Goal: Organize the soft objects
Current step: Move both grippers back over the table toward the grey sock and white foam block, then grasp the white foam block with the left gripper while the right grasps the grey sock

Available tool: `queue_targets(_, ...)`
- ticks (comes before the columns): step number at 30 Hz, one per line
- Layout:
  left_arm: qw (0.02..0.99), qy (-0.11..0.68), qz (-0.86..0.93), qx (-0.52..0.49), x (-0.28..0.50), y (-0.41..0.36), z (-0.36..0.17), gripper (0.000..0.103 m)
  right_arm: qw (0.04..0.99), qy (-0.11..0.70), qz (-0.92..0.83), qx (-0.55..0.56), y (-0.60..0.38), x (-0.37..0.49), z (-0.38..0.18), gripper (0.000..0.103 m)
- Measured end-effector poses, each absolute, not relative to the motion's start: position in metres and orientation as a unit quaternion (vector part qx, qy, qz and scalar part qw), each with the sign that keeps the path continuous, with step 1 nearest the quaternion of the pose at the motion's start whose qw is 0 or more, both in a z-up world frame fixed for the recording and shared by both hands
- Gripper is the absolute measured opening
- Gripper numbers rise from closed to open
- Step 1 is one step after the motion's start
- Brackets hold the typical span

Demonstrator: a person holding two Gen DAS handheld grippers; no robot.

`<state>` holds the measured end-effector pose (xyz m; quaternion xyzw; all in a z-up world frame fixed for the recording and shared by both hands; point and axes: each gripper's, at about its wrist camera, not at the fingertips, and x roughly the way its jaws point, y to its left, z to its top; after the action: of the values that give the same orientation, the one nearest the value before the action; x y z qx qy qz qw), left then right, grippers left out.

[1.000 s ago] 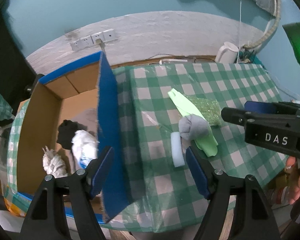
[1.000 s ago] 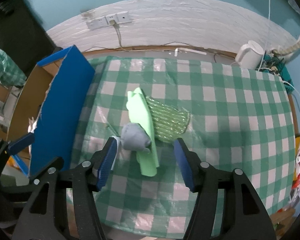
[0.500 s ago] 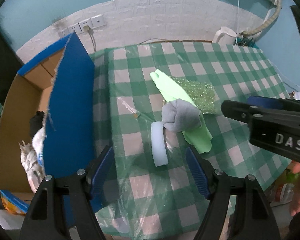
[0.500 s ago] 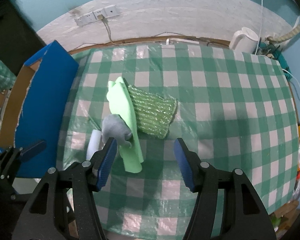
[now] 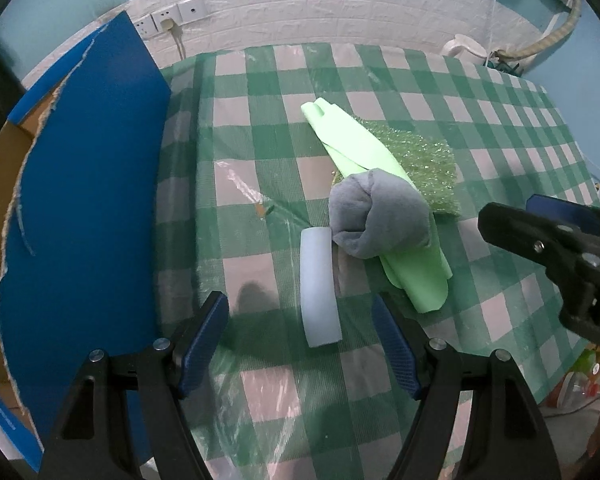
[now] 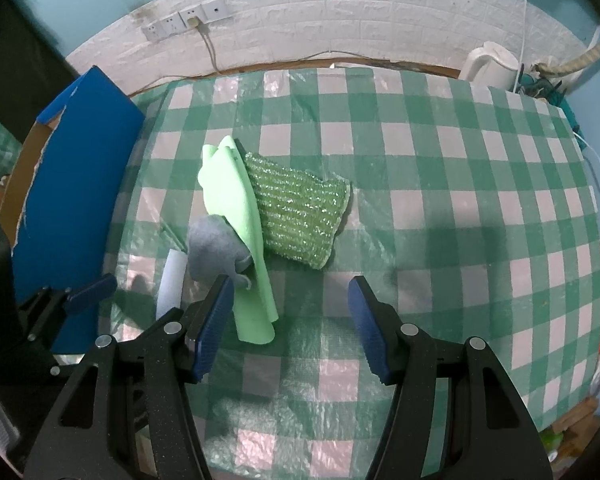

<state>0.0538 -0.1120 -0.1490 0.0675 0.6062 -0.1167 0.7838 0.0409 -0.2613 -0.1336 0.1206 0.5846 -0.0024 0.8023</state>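
A: Item one, left gripper [image 5: 300,340]?
B: Jaws spread, empty; pale foam strip [image 5: 319,286] lay between and just ahead of them, touching a rolled grey sock [image 5: 380,216]

A: Right gripper [image 6: 290,326]?
B: Also spread, empty; light-green cloth [image 6: 240,216] beside its left finger, glittery green scrubber [image 6: 300,216] ahead; blue-flapped cardboard box [image 6: 80,176] far left

Clear, glossy plastic film wrinkles over the green-and-white checked tablecloth [image 5: 260,92], catching the light. The grey sock bundle [image 5: 376,216] reads as soft matt knit. Beneath it the light green cloth [image 5: 352,148] looks smooth and matt; the green scrubber [image 6: 300,208] is coarse, glittery mesh. The white foam piece [image 5: 318,288] is matt. The box flap [image 5: 88,184] is blue-coated cardboard with a torn, rough edge.
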Motion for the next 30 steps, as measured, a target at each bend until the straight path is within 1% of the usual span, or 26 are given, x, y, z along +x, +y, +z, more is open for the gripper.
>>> queue_targets(14,0.783,0.608,-0.114,0.069,0.06,-0.118,-0.164,0.075,0.797,0.592,-0.002,0.12,-0.261,0.043,-0.144,0.061)
queue_targets(15,0.784,0.606,-0.114,0.07,0.059,-0.118,-0.164,0.07,0.797,0.592,-0.001,0.12,-0.26,0.044,-0.144,0.061)
queue_targets(16,0.786,0.604,-0.113,0.071,0.058,-0.119,-0.164,0.058,0.797,0.592,-0.001,0.12,-0.26,0.045,-0.145,0.061)
queue_targets(17,0.788,0.601,-0.111,0.074,0.059,-0.12,-0.164,0.052,0.797,0.592,0.0,0.12,-0.259,0.046,-0.146,0.061)
queue_targets(19,0.792,0.595,-0.106,0.08,0.057,-0.121,-0.163,0.034,0.797,0.592,0.003,0.12,-0.257,0.046,-0.147,0.061)
queue_targets(20,0.794,0.593,-0.106,0.084,0.057,-0.121,-0.163,0.03,0.798,0.591,0.005,0.12,-0.256,0.047,-0.148,0.061)
queue_targets(21,0.793,0.593,-0.109,0.081,0.058,-0.121,-0.163,0.021,0.798,0.591,0.006,0.119,-0.254,0.048,-0.149,0.061)
queue_targets(22,0.791,0.597,-0.119,0.068,0.059,-0.119,-0.162,0.016,0.798,0.591,0.008,0.119,-0.252,0.049,-0.149,0.061)
queue_targets(25,0.785,0.604,-0.128,0.038,0.059,-0.111,-0.161,0.014,0.798,0.591,0.015,0.116,-0.247,0.051,-0.151,0.061)
queue_targets(30,0.788,0.601,-0.127,0.035,0.056,-0.105,-0.157,0.014,0.799,0.591,0.027,0.107,-0.235,0.056,-0.154,0.061)
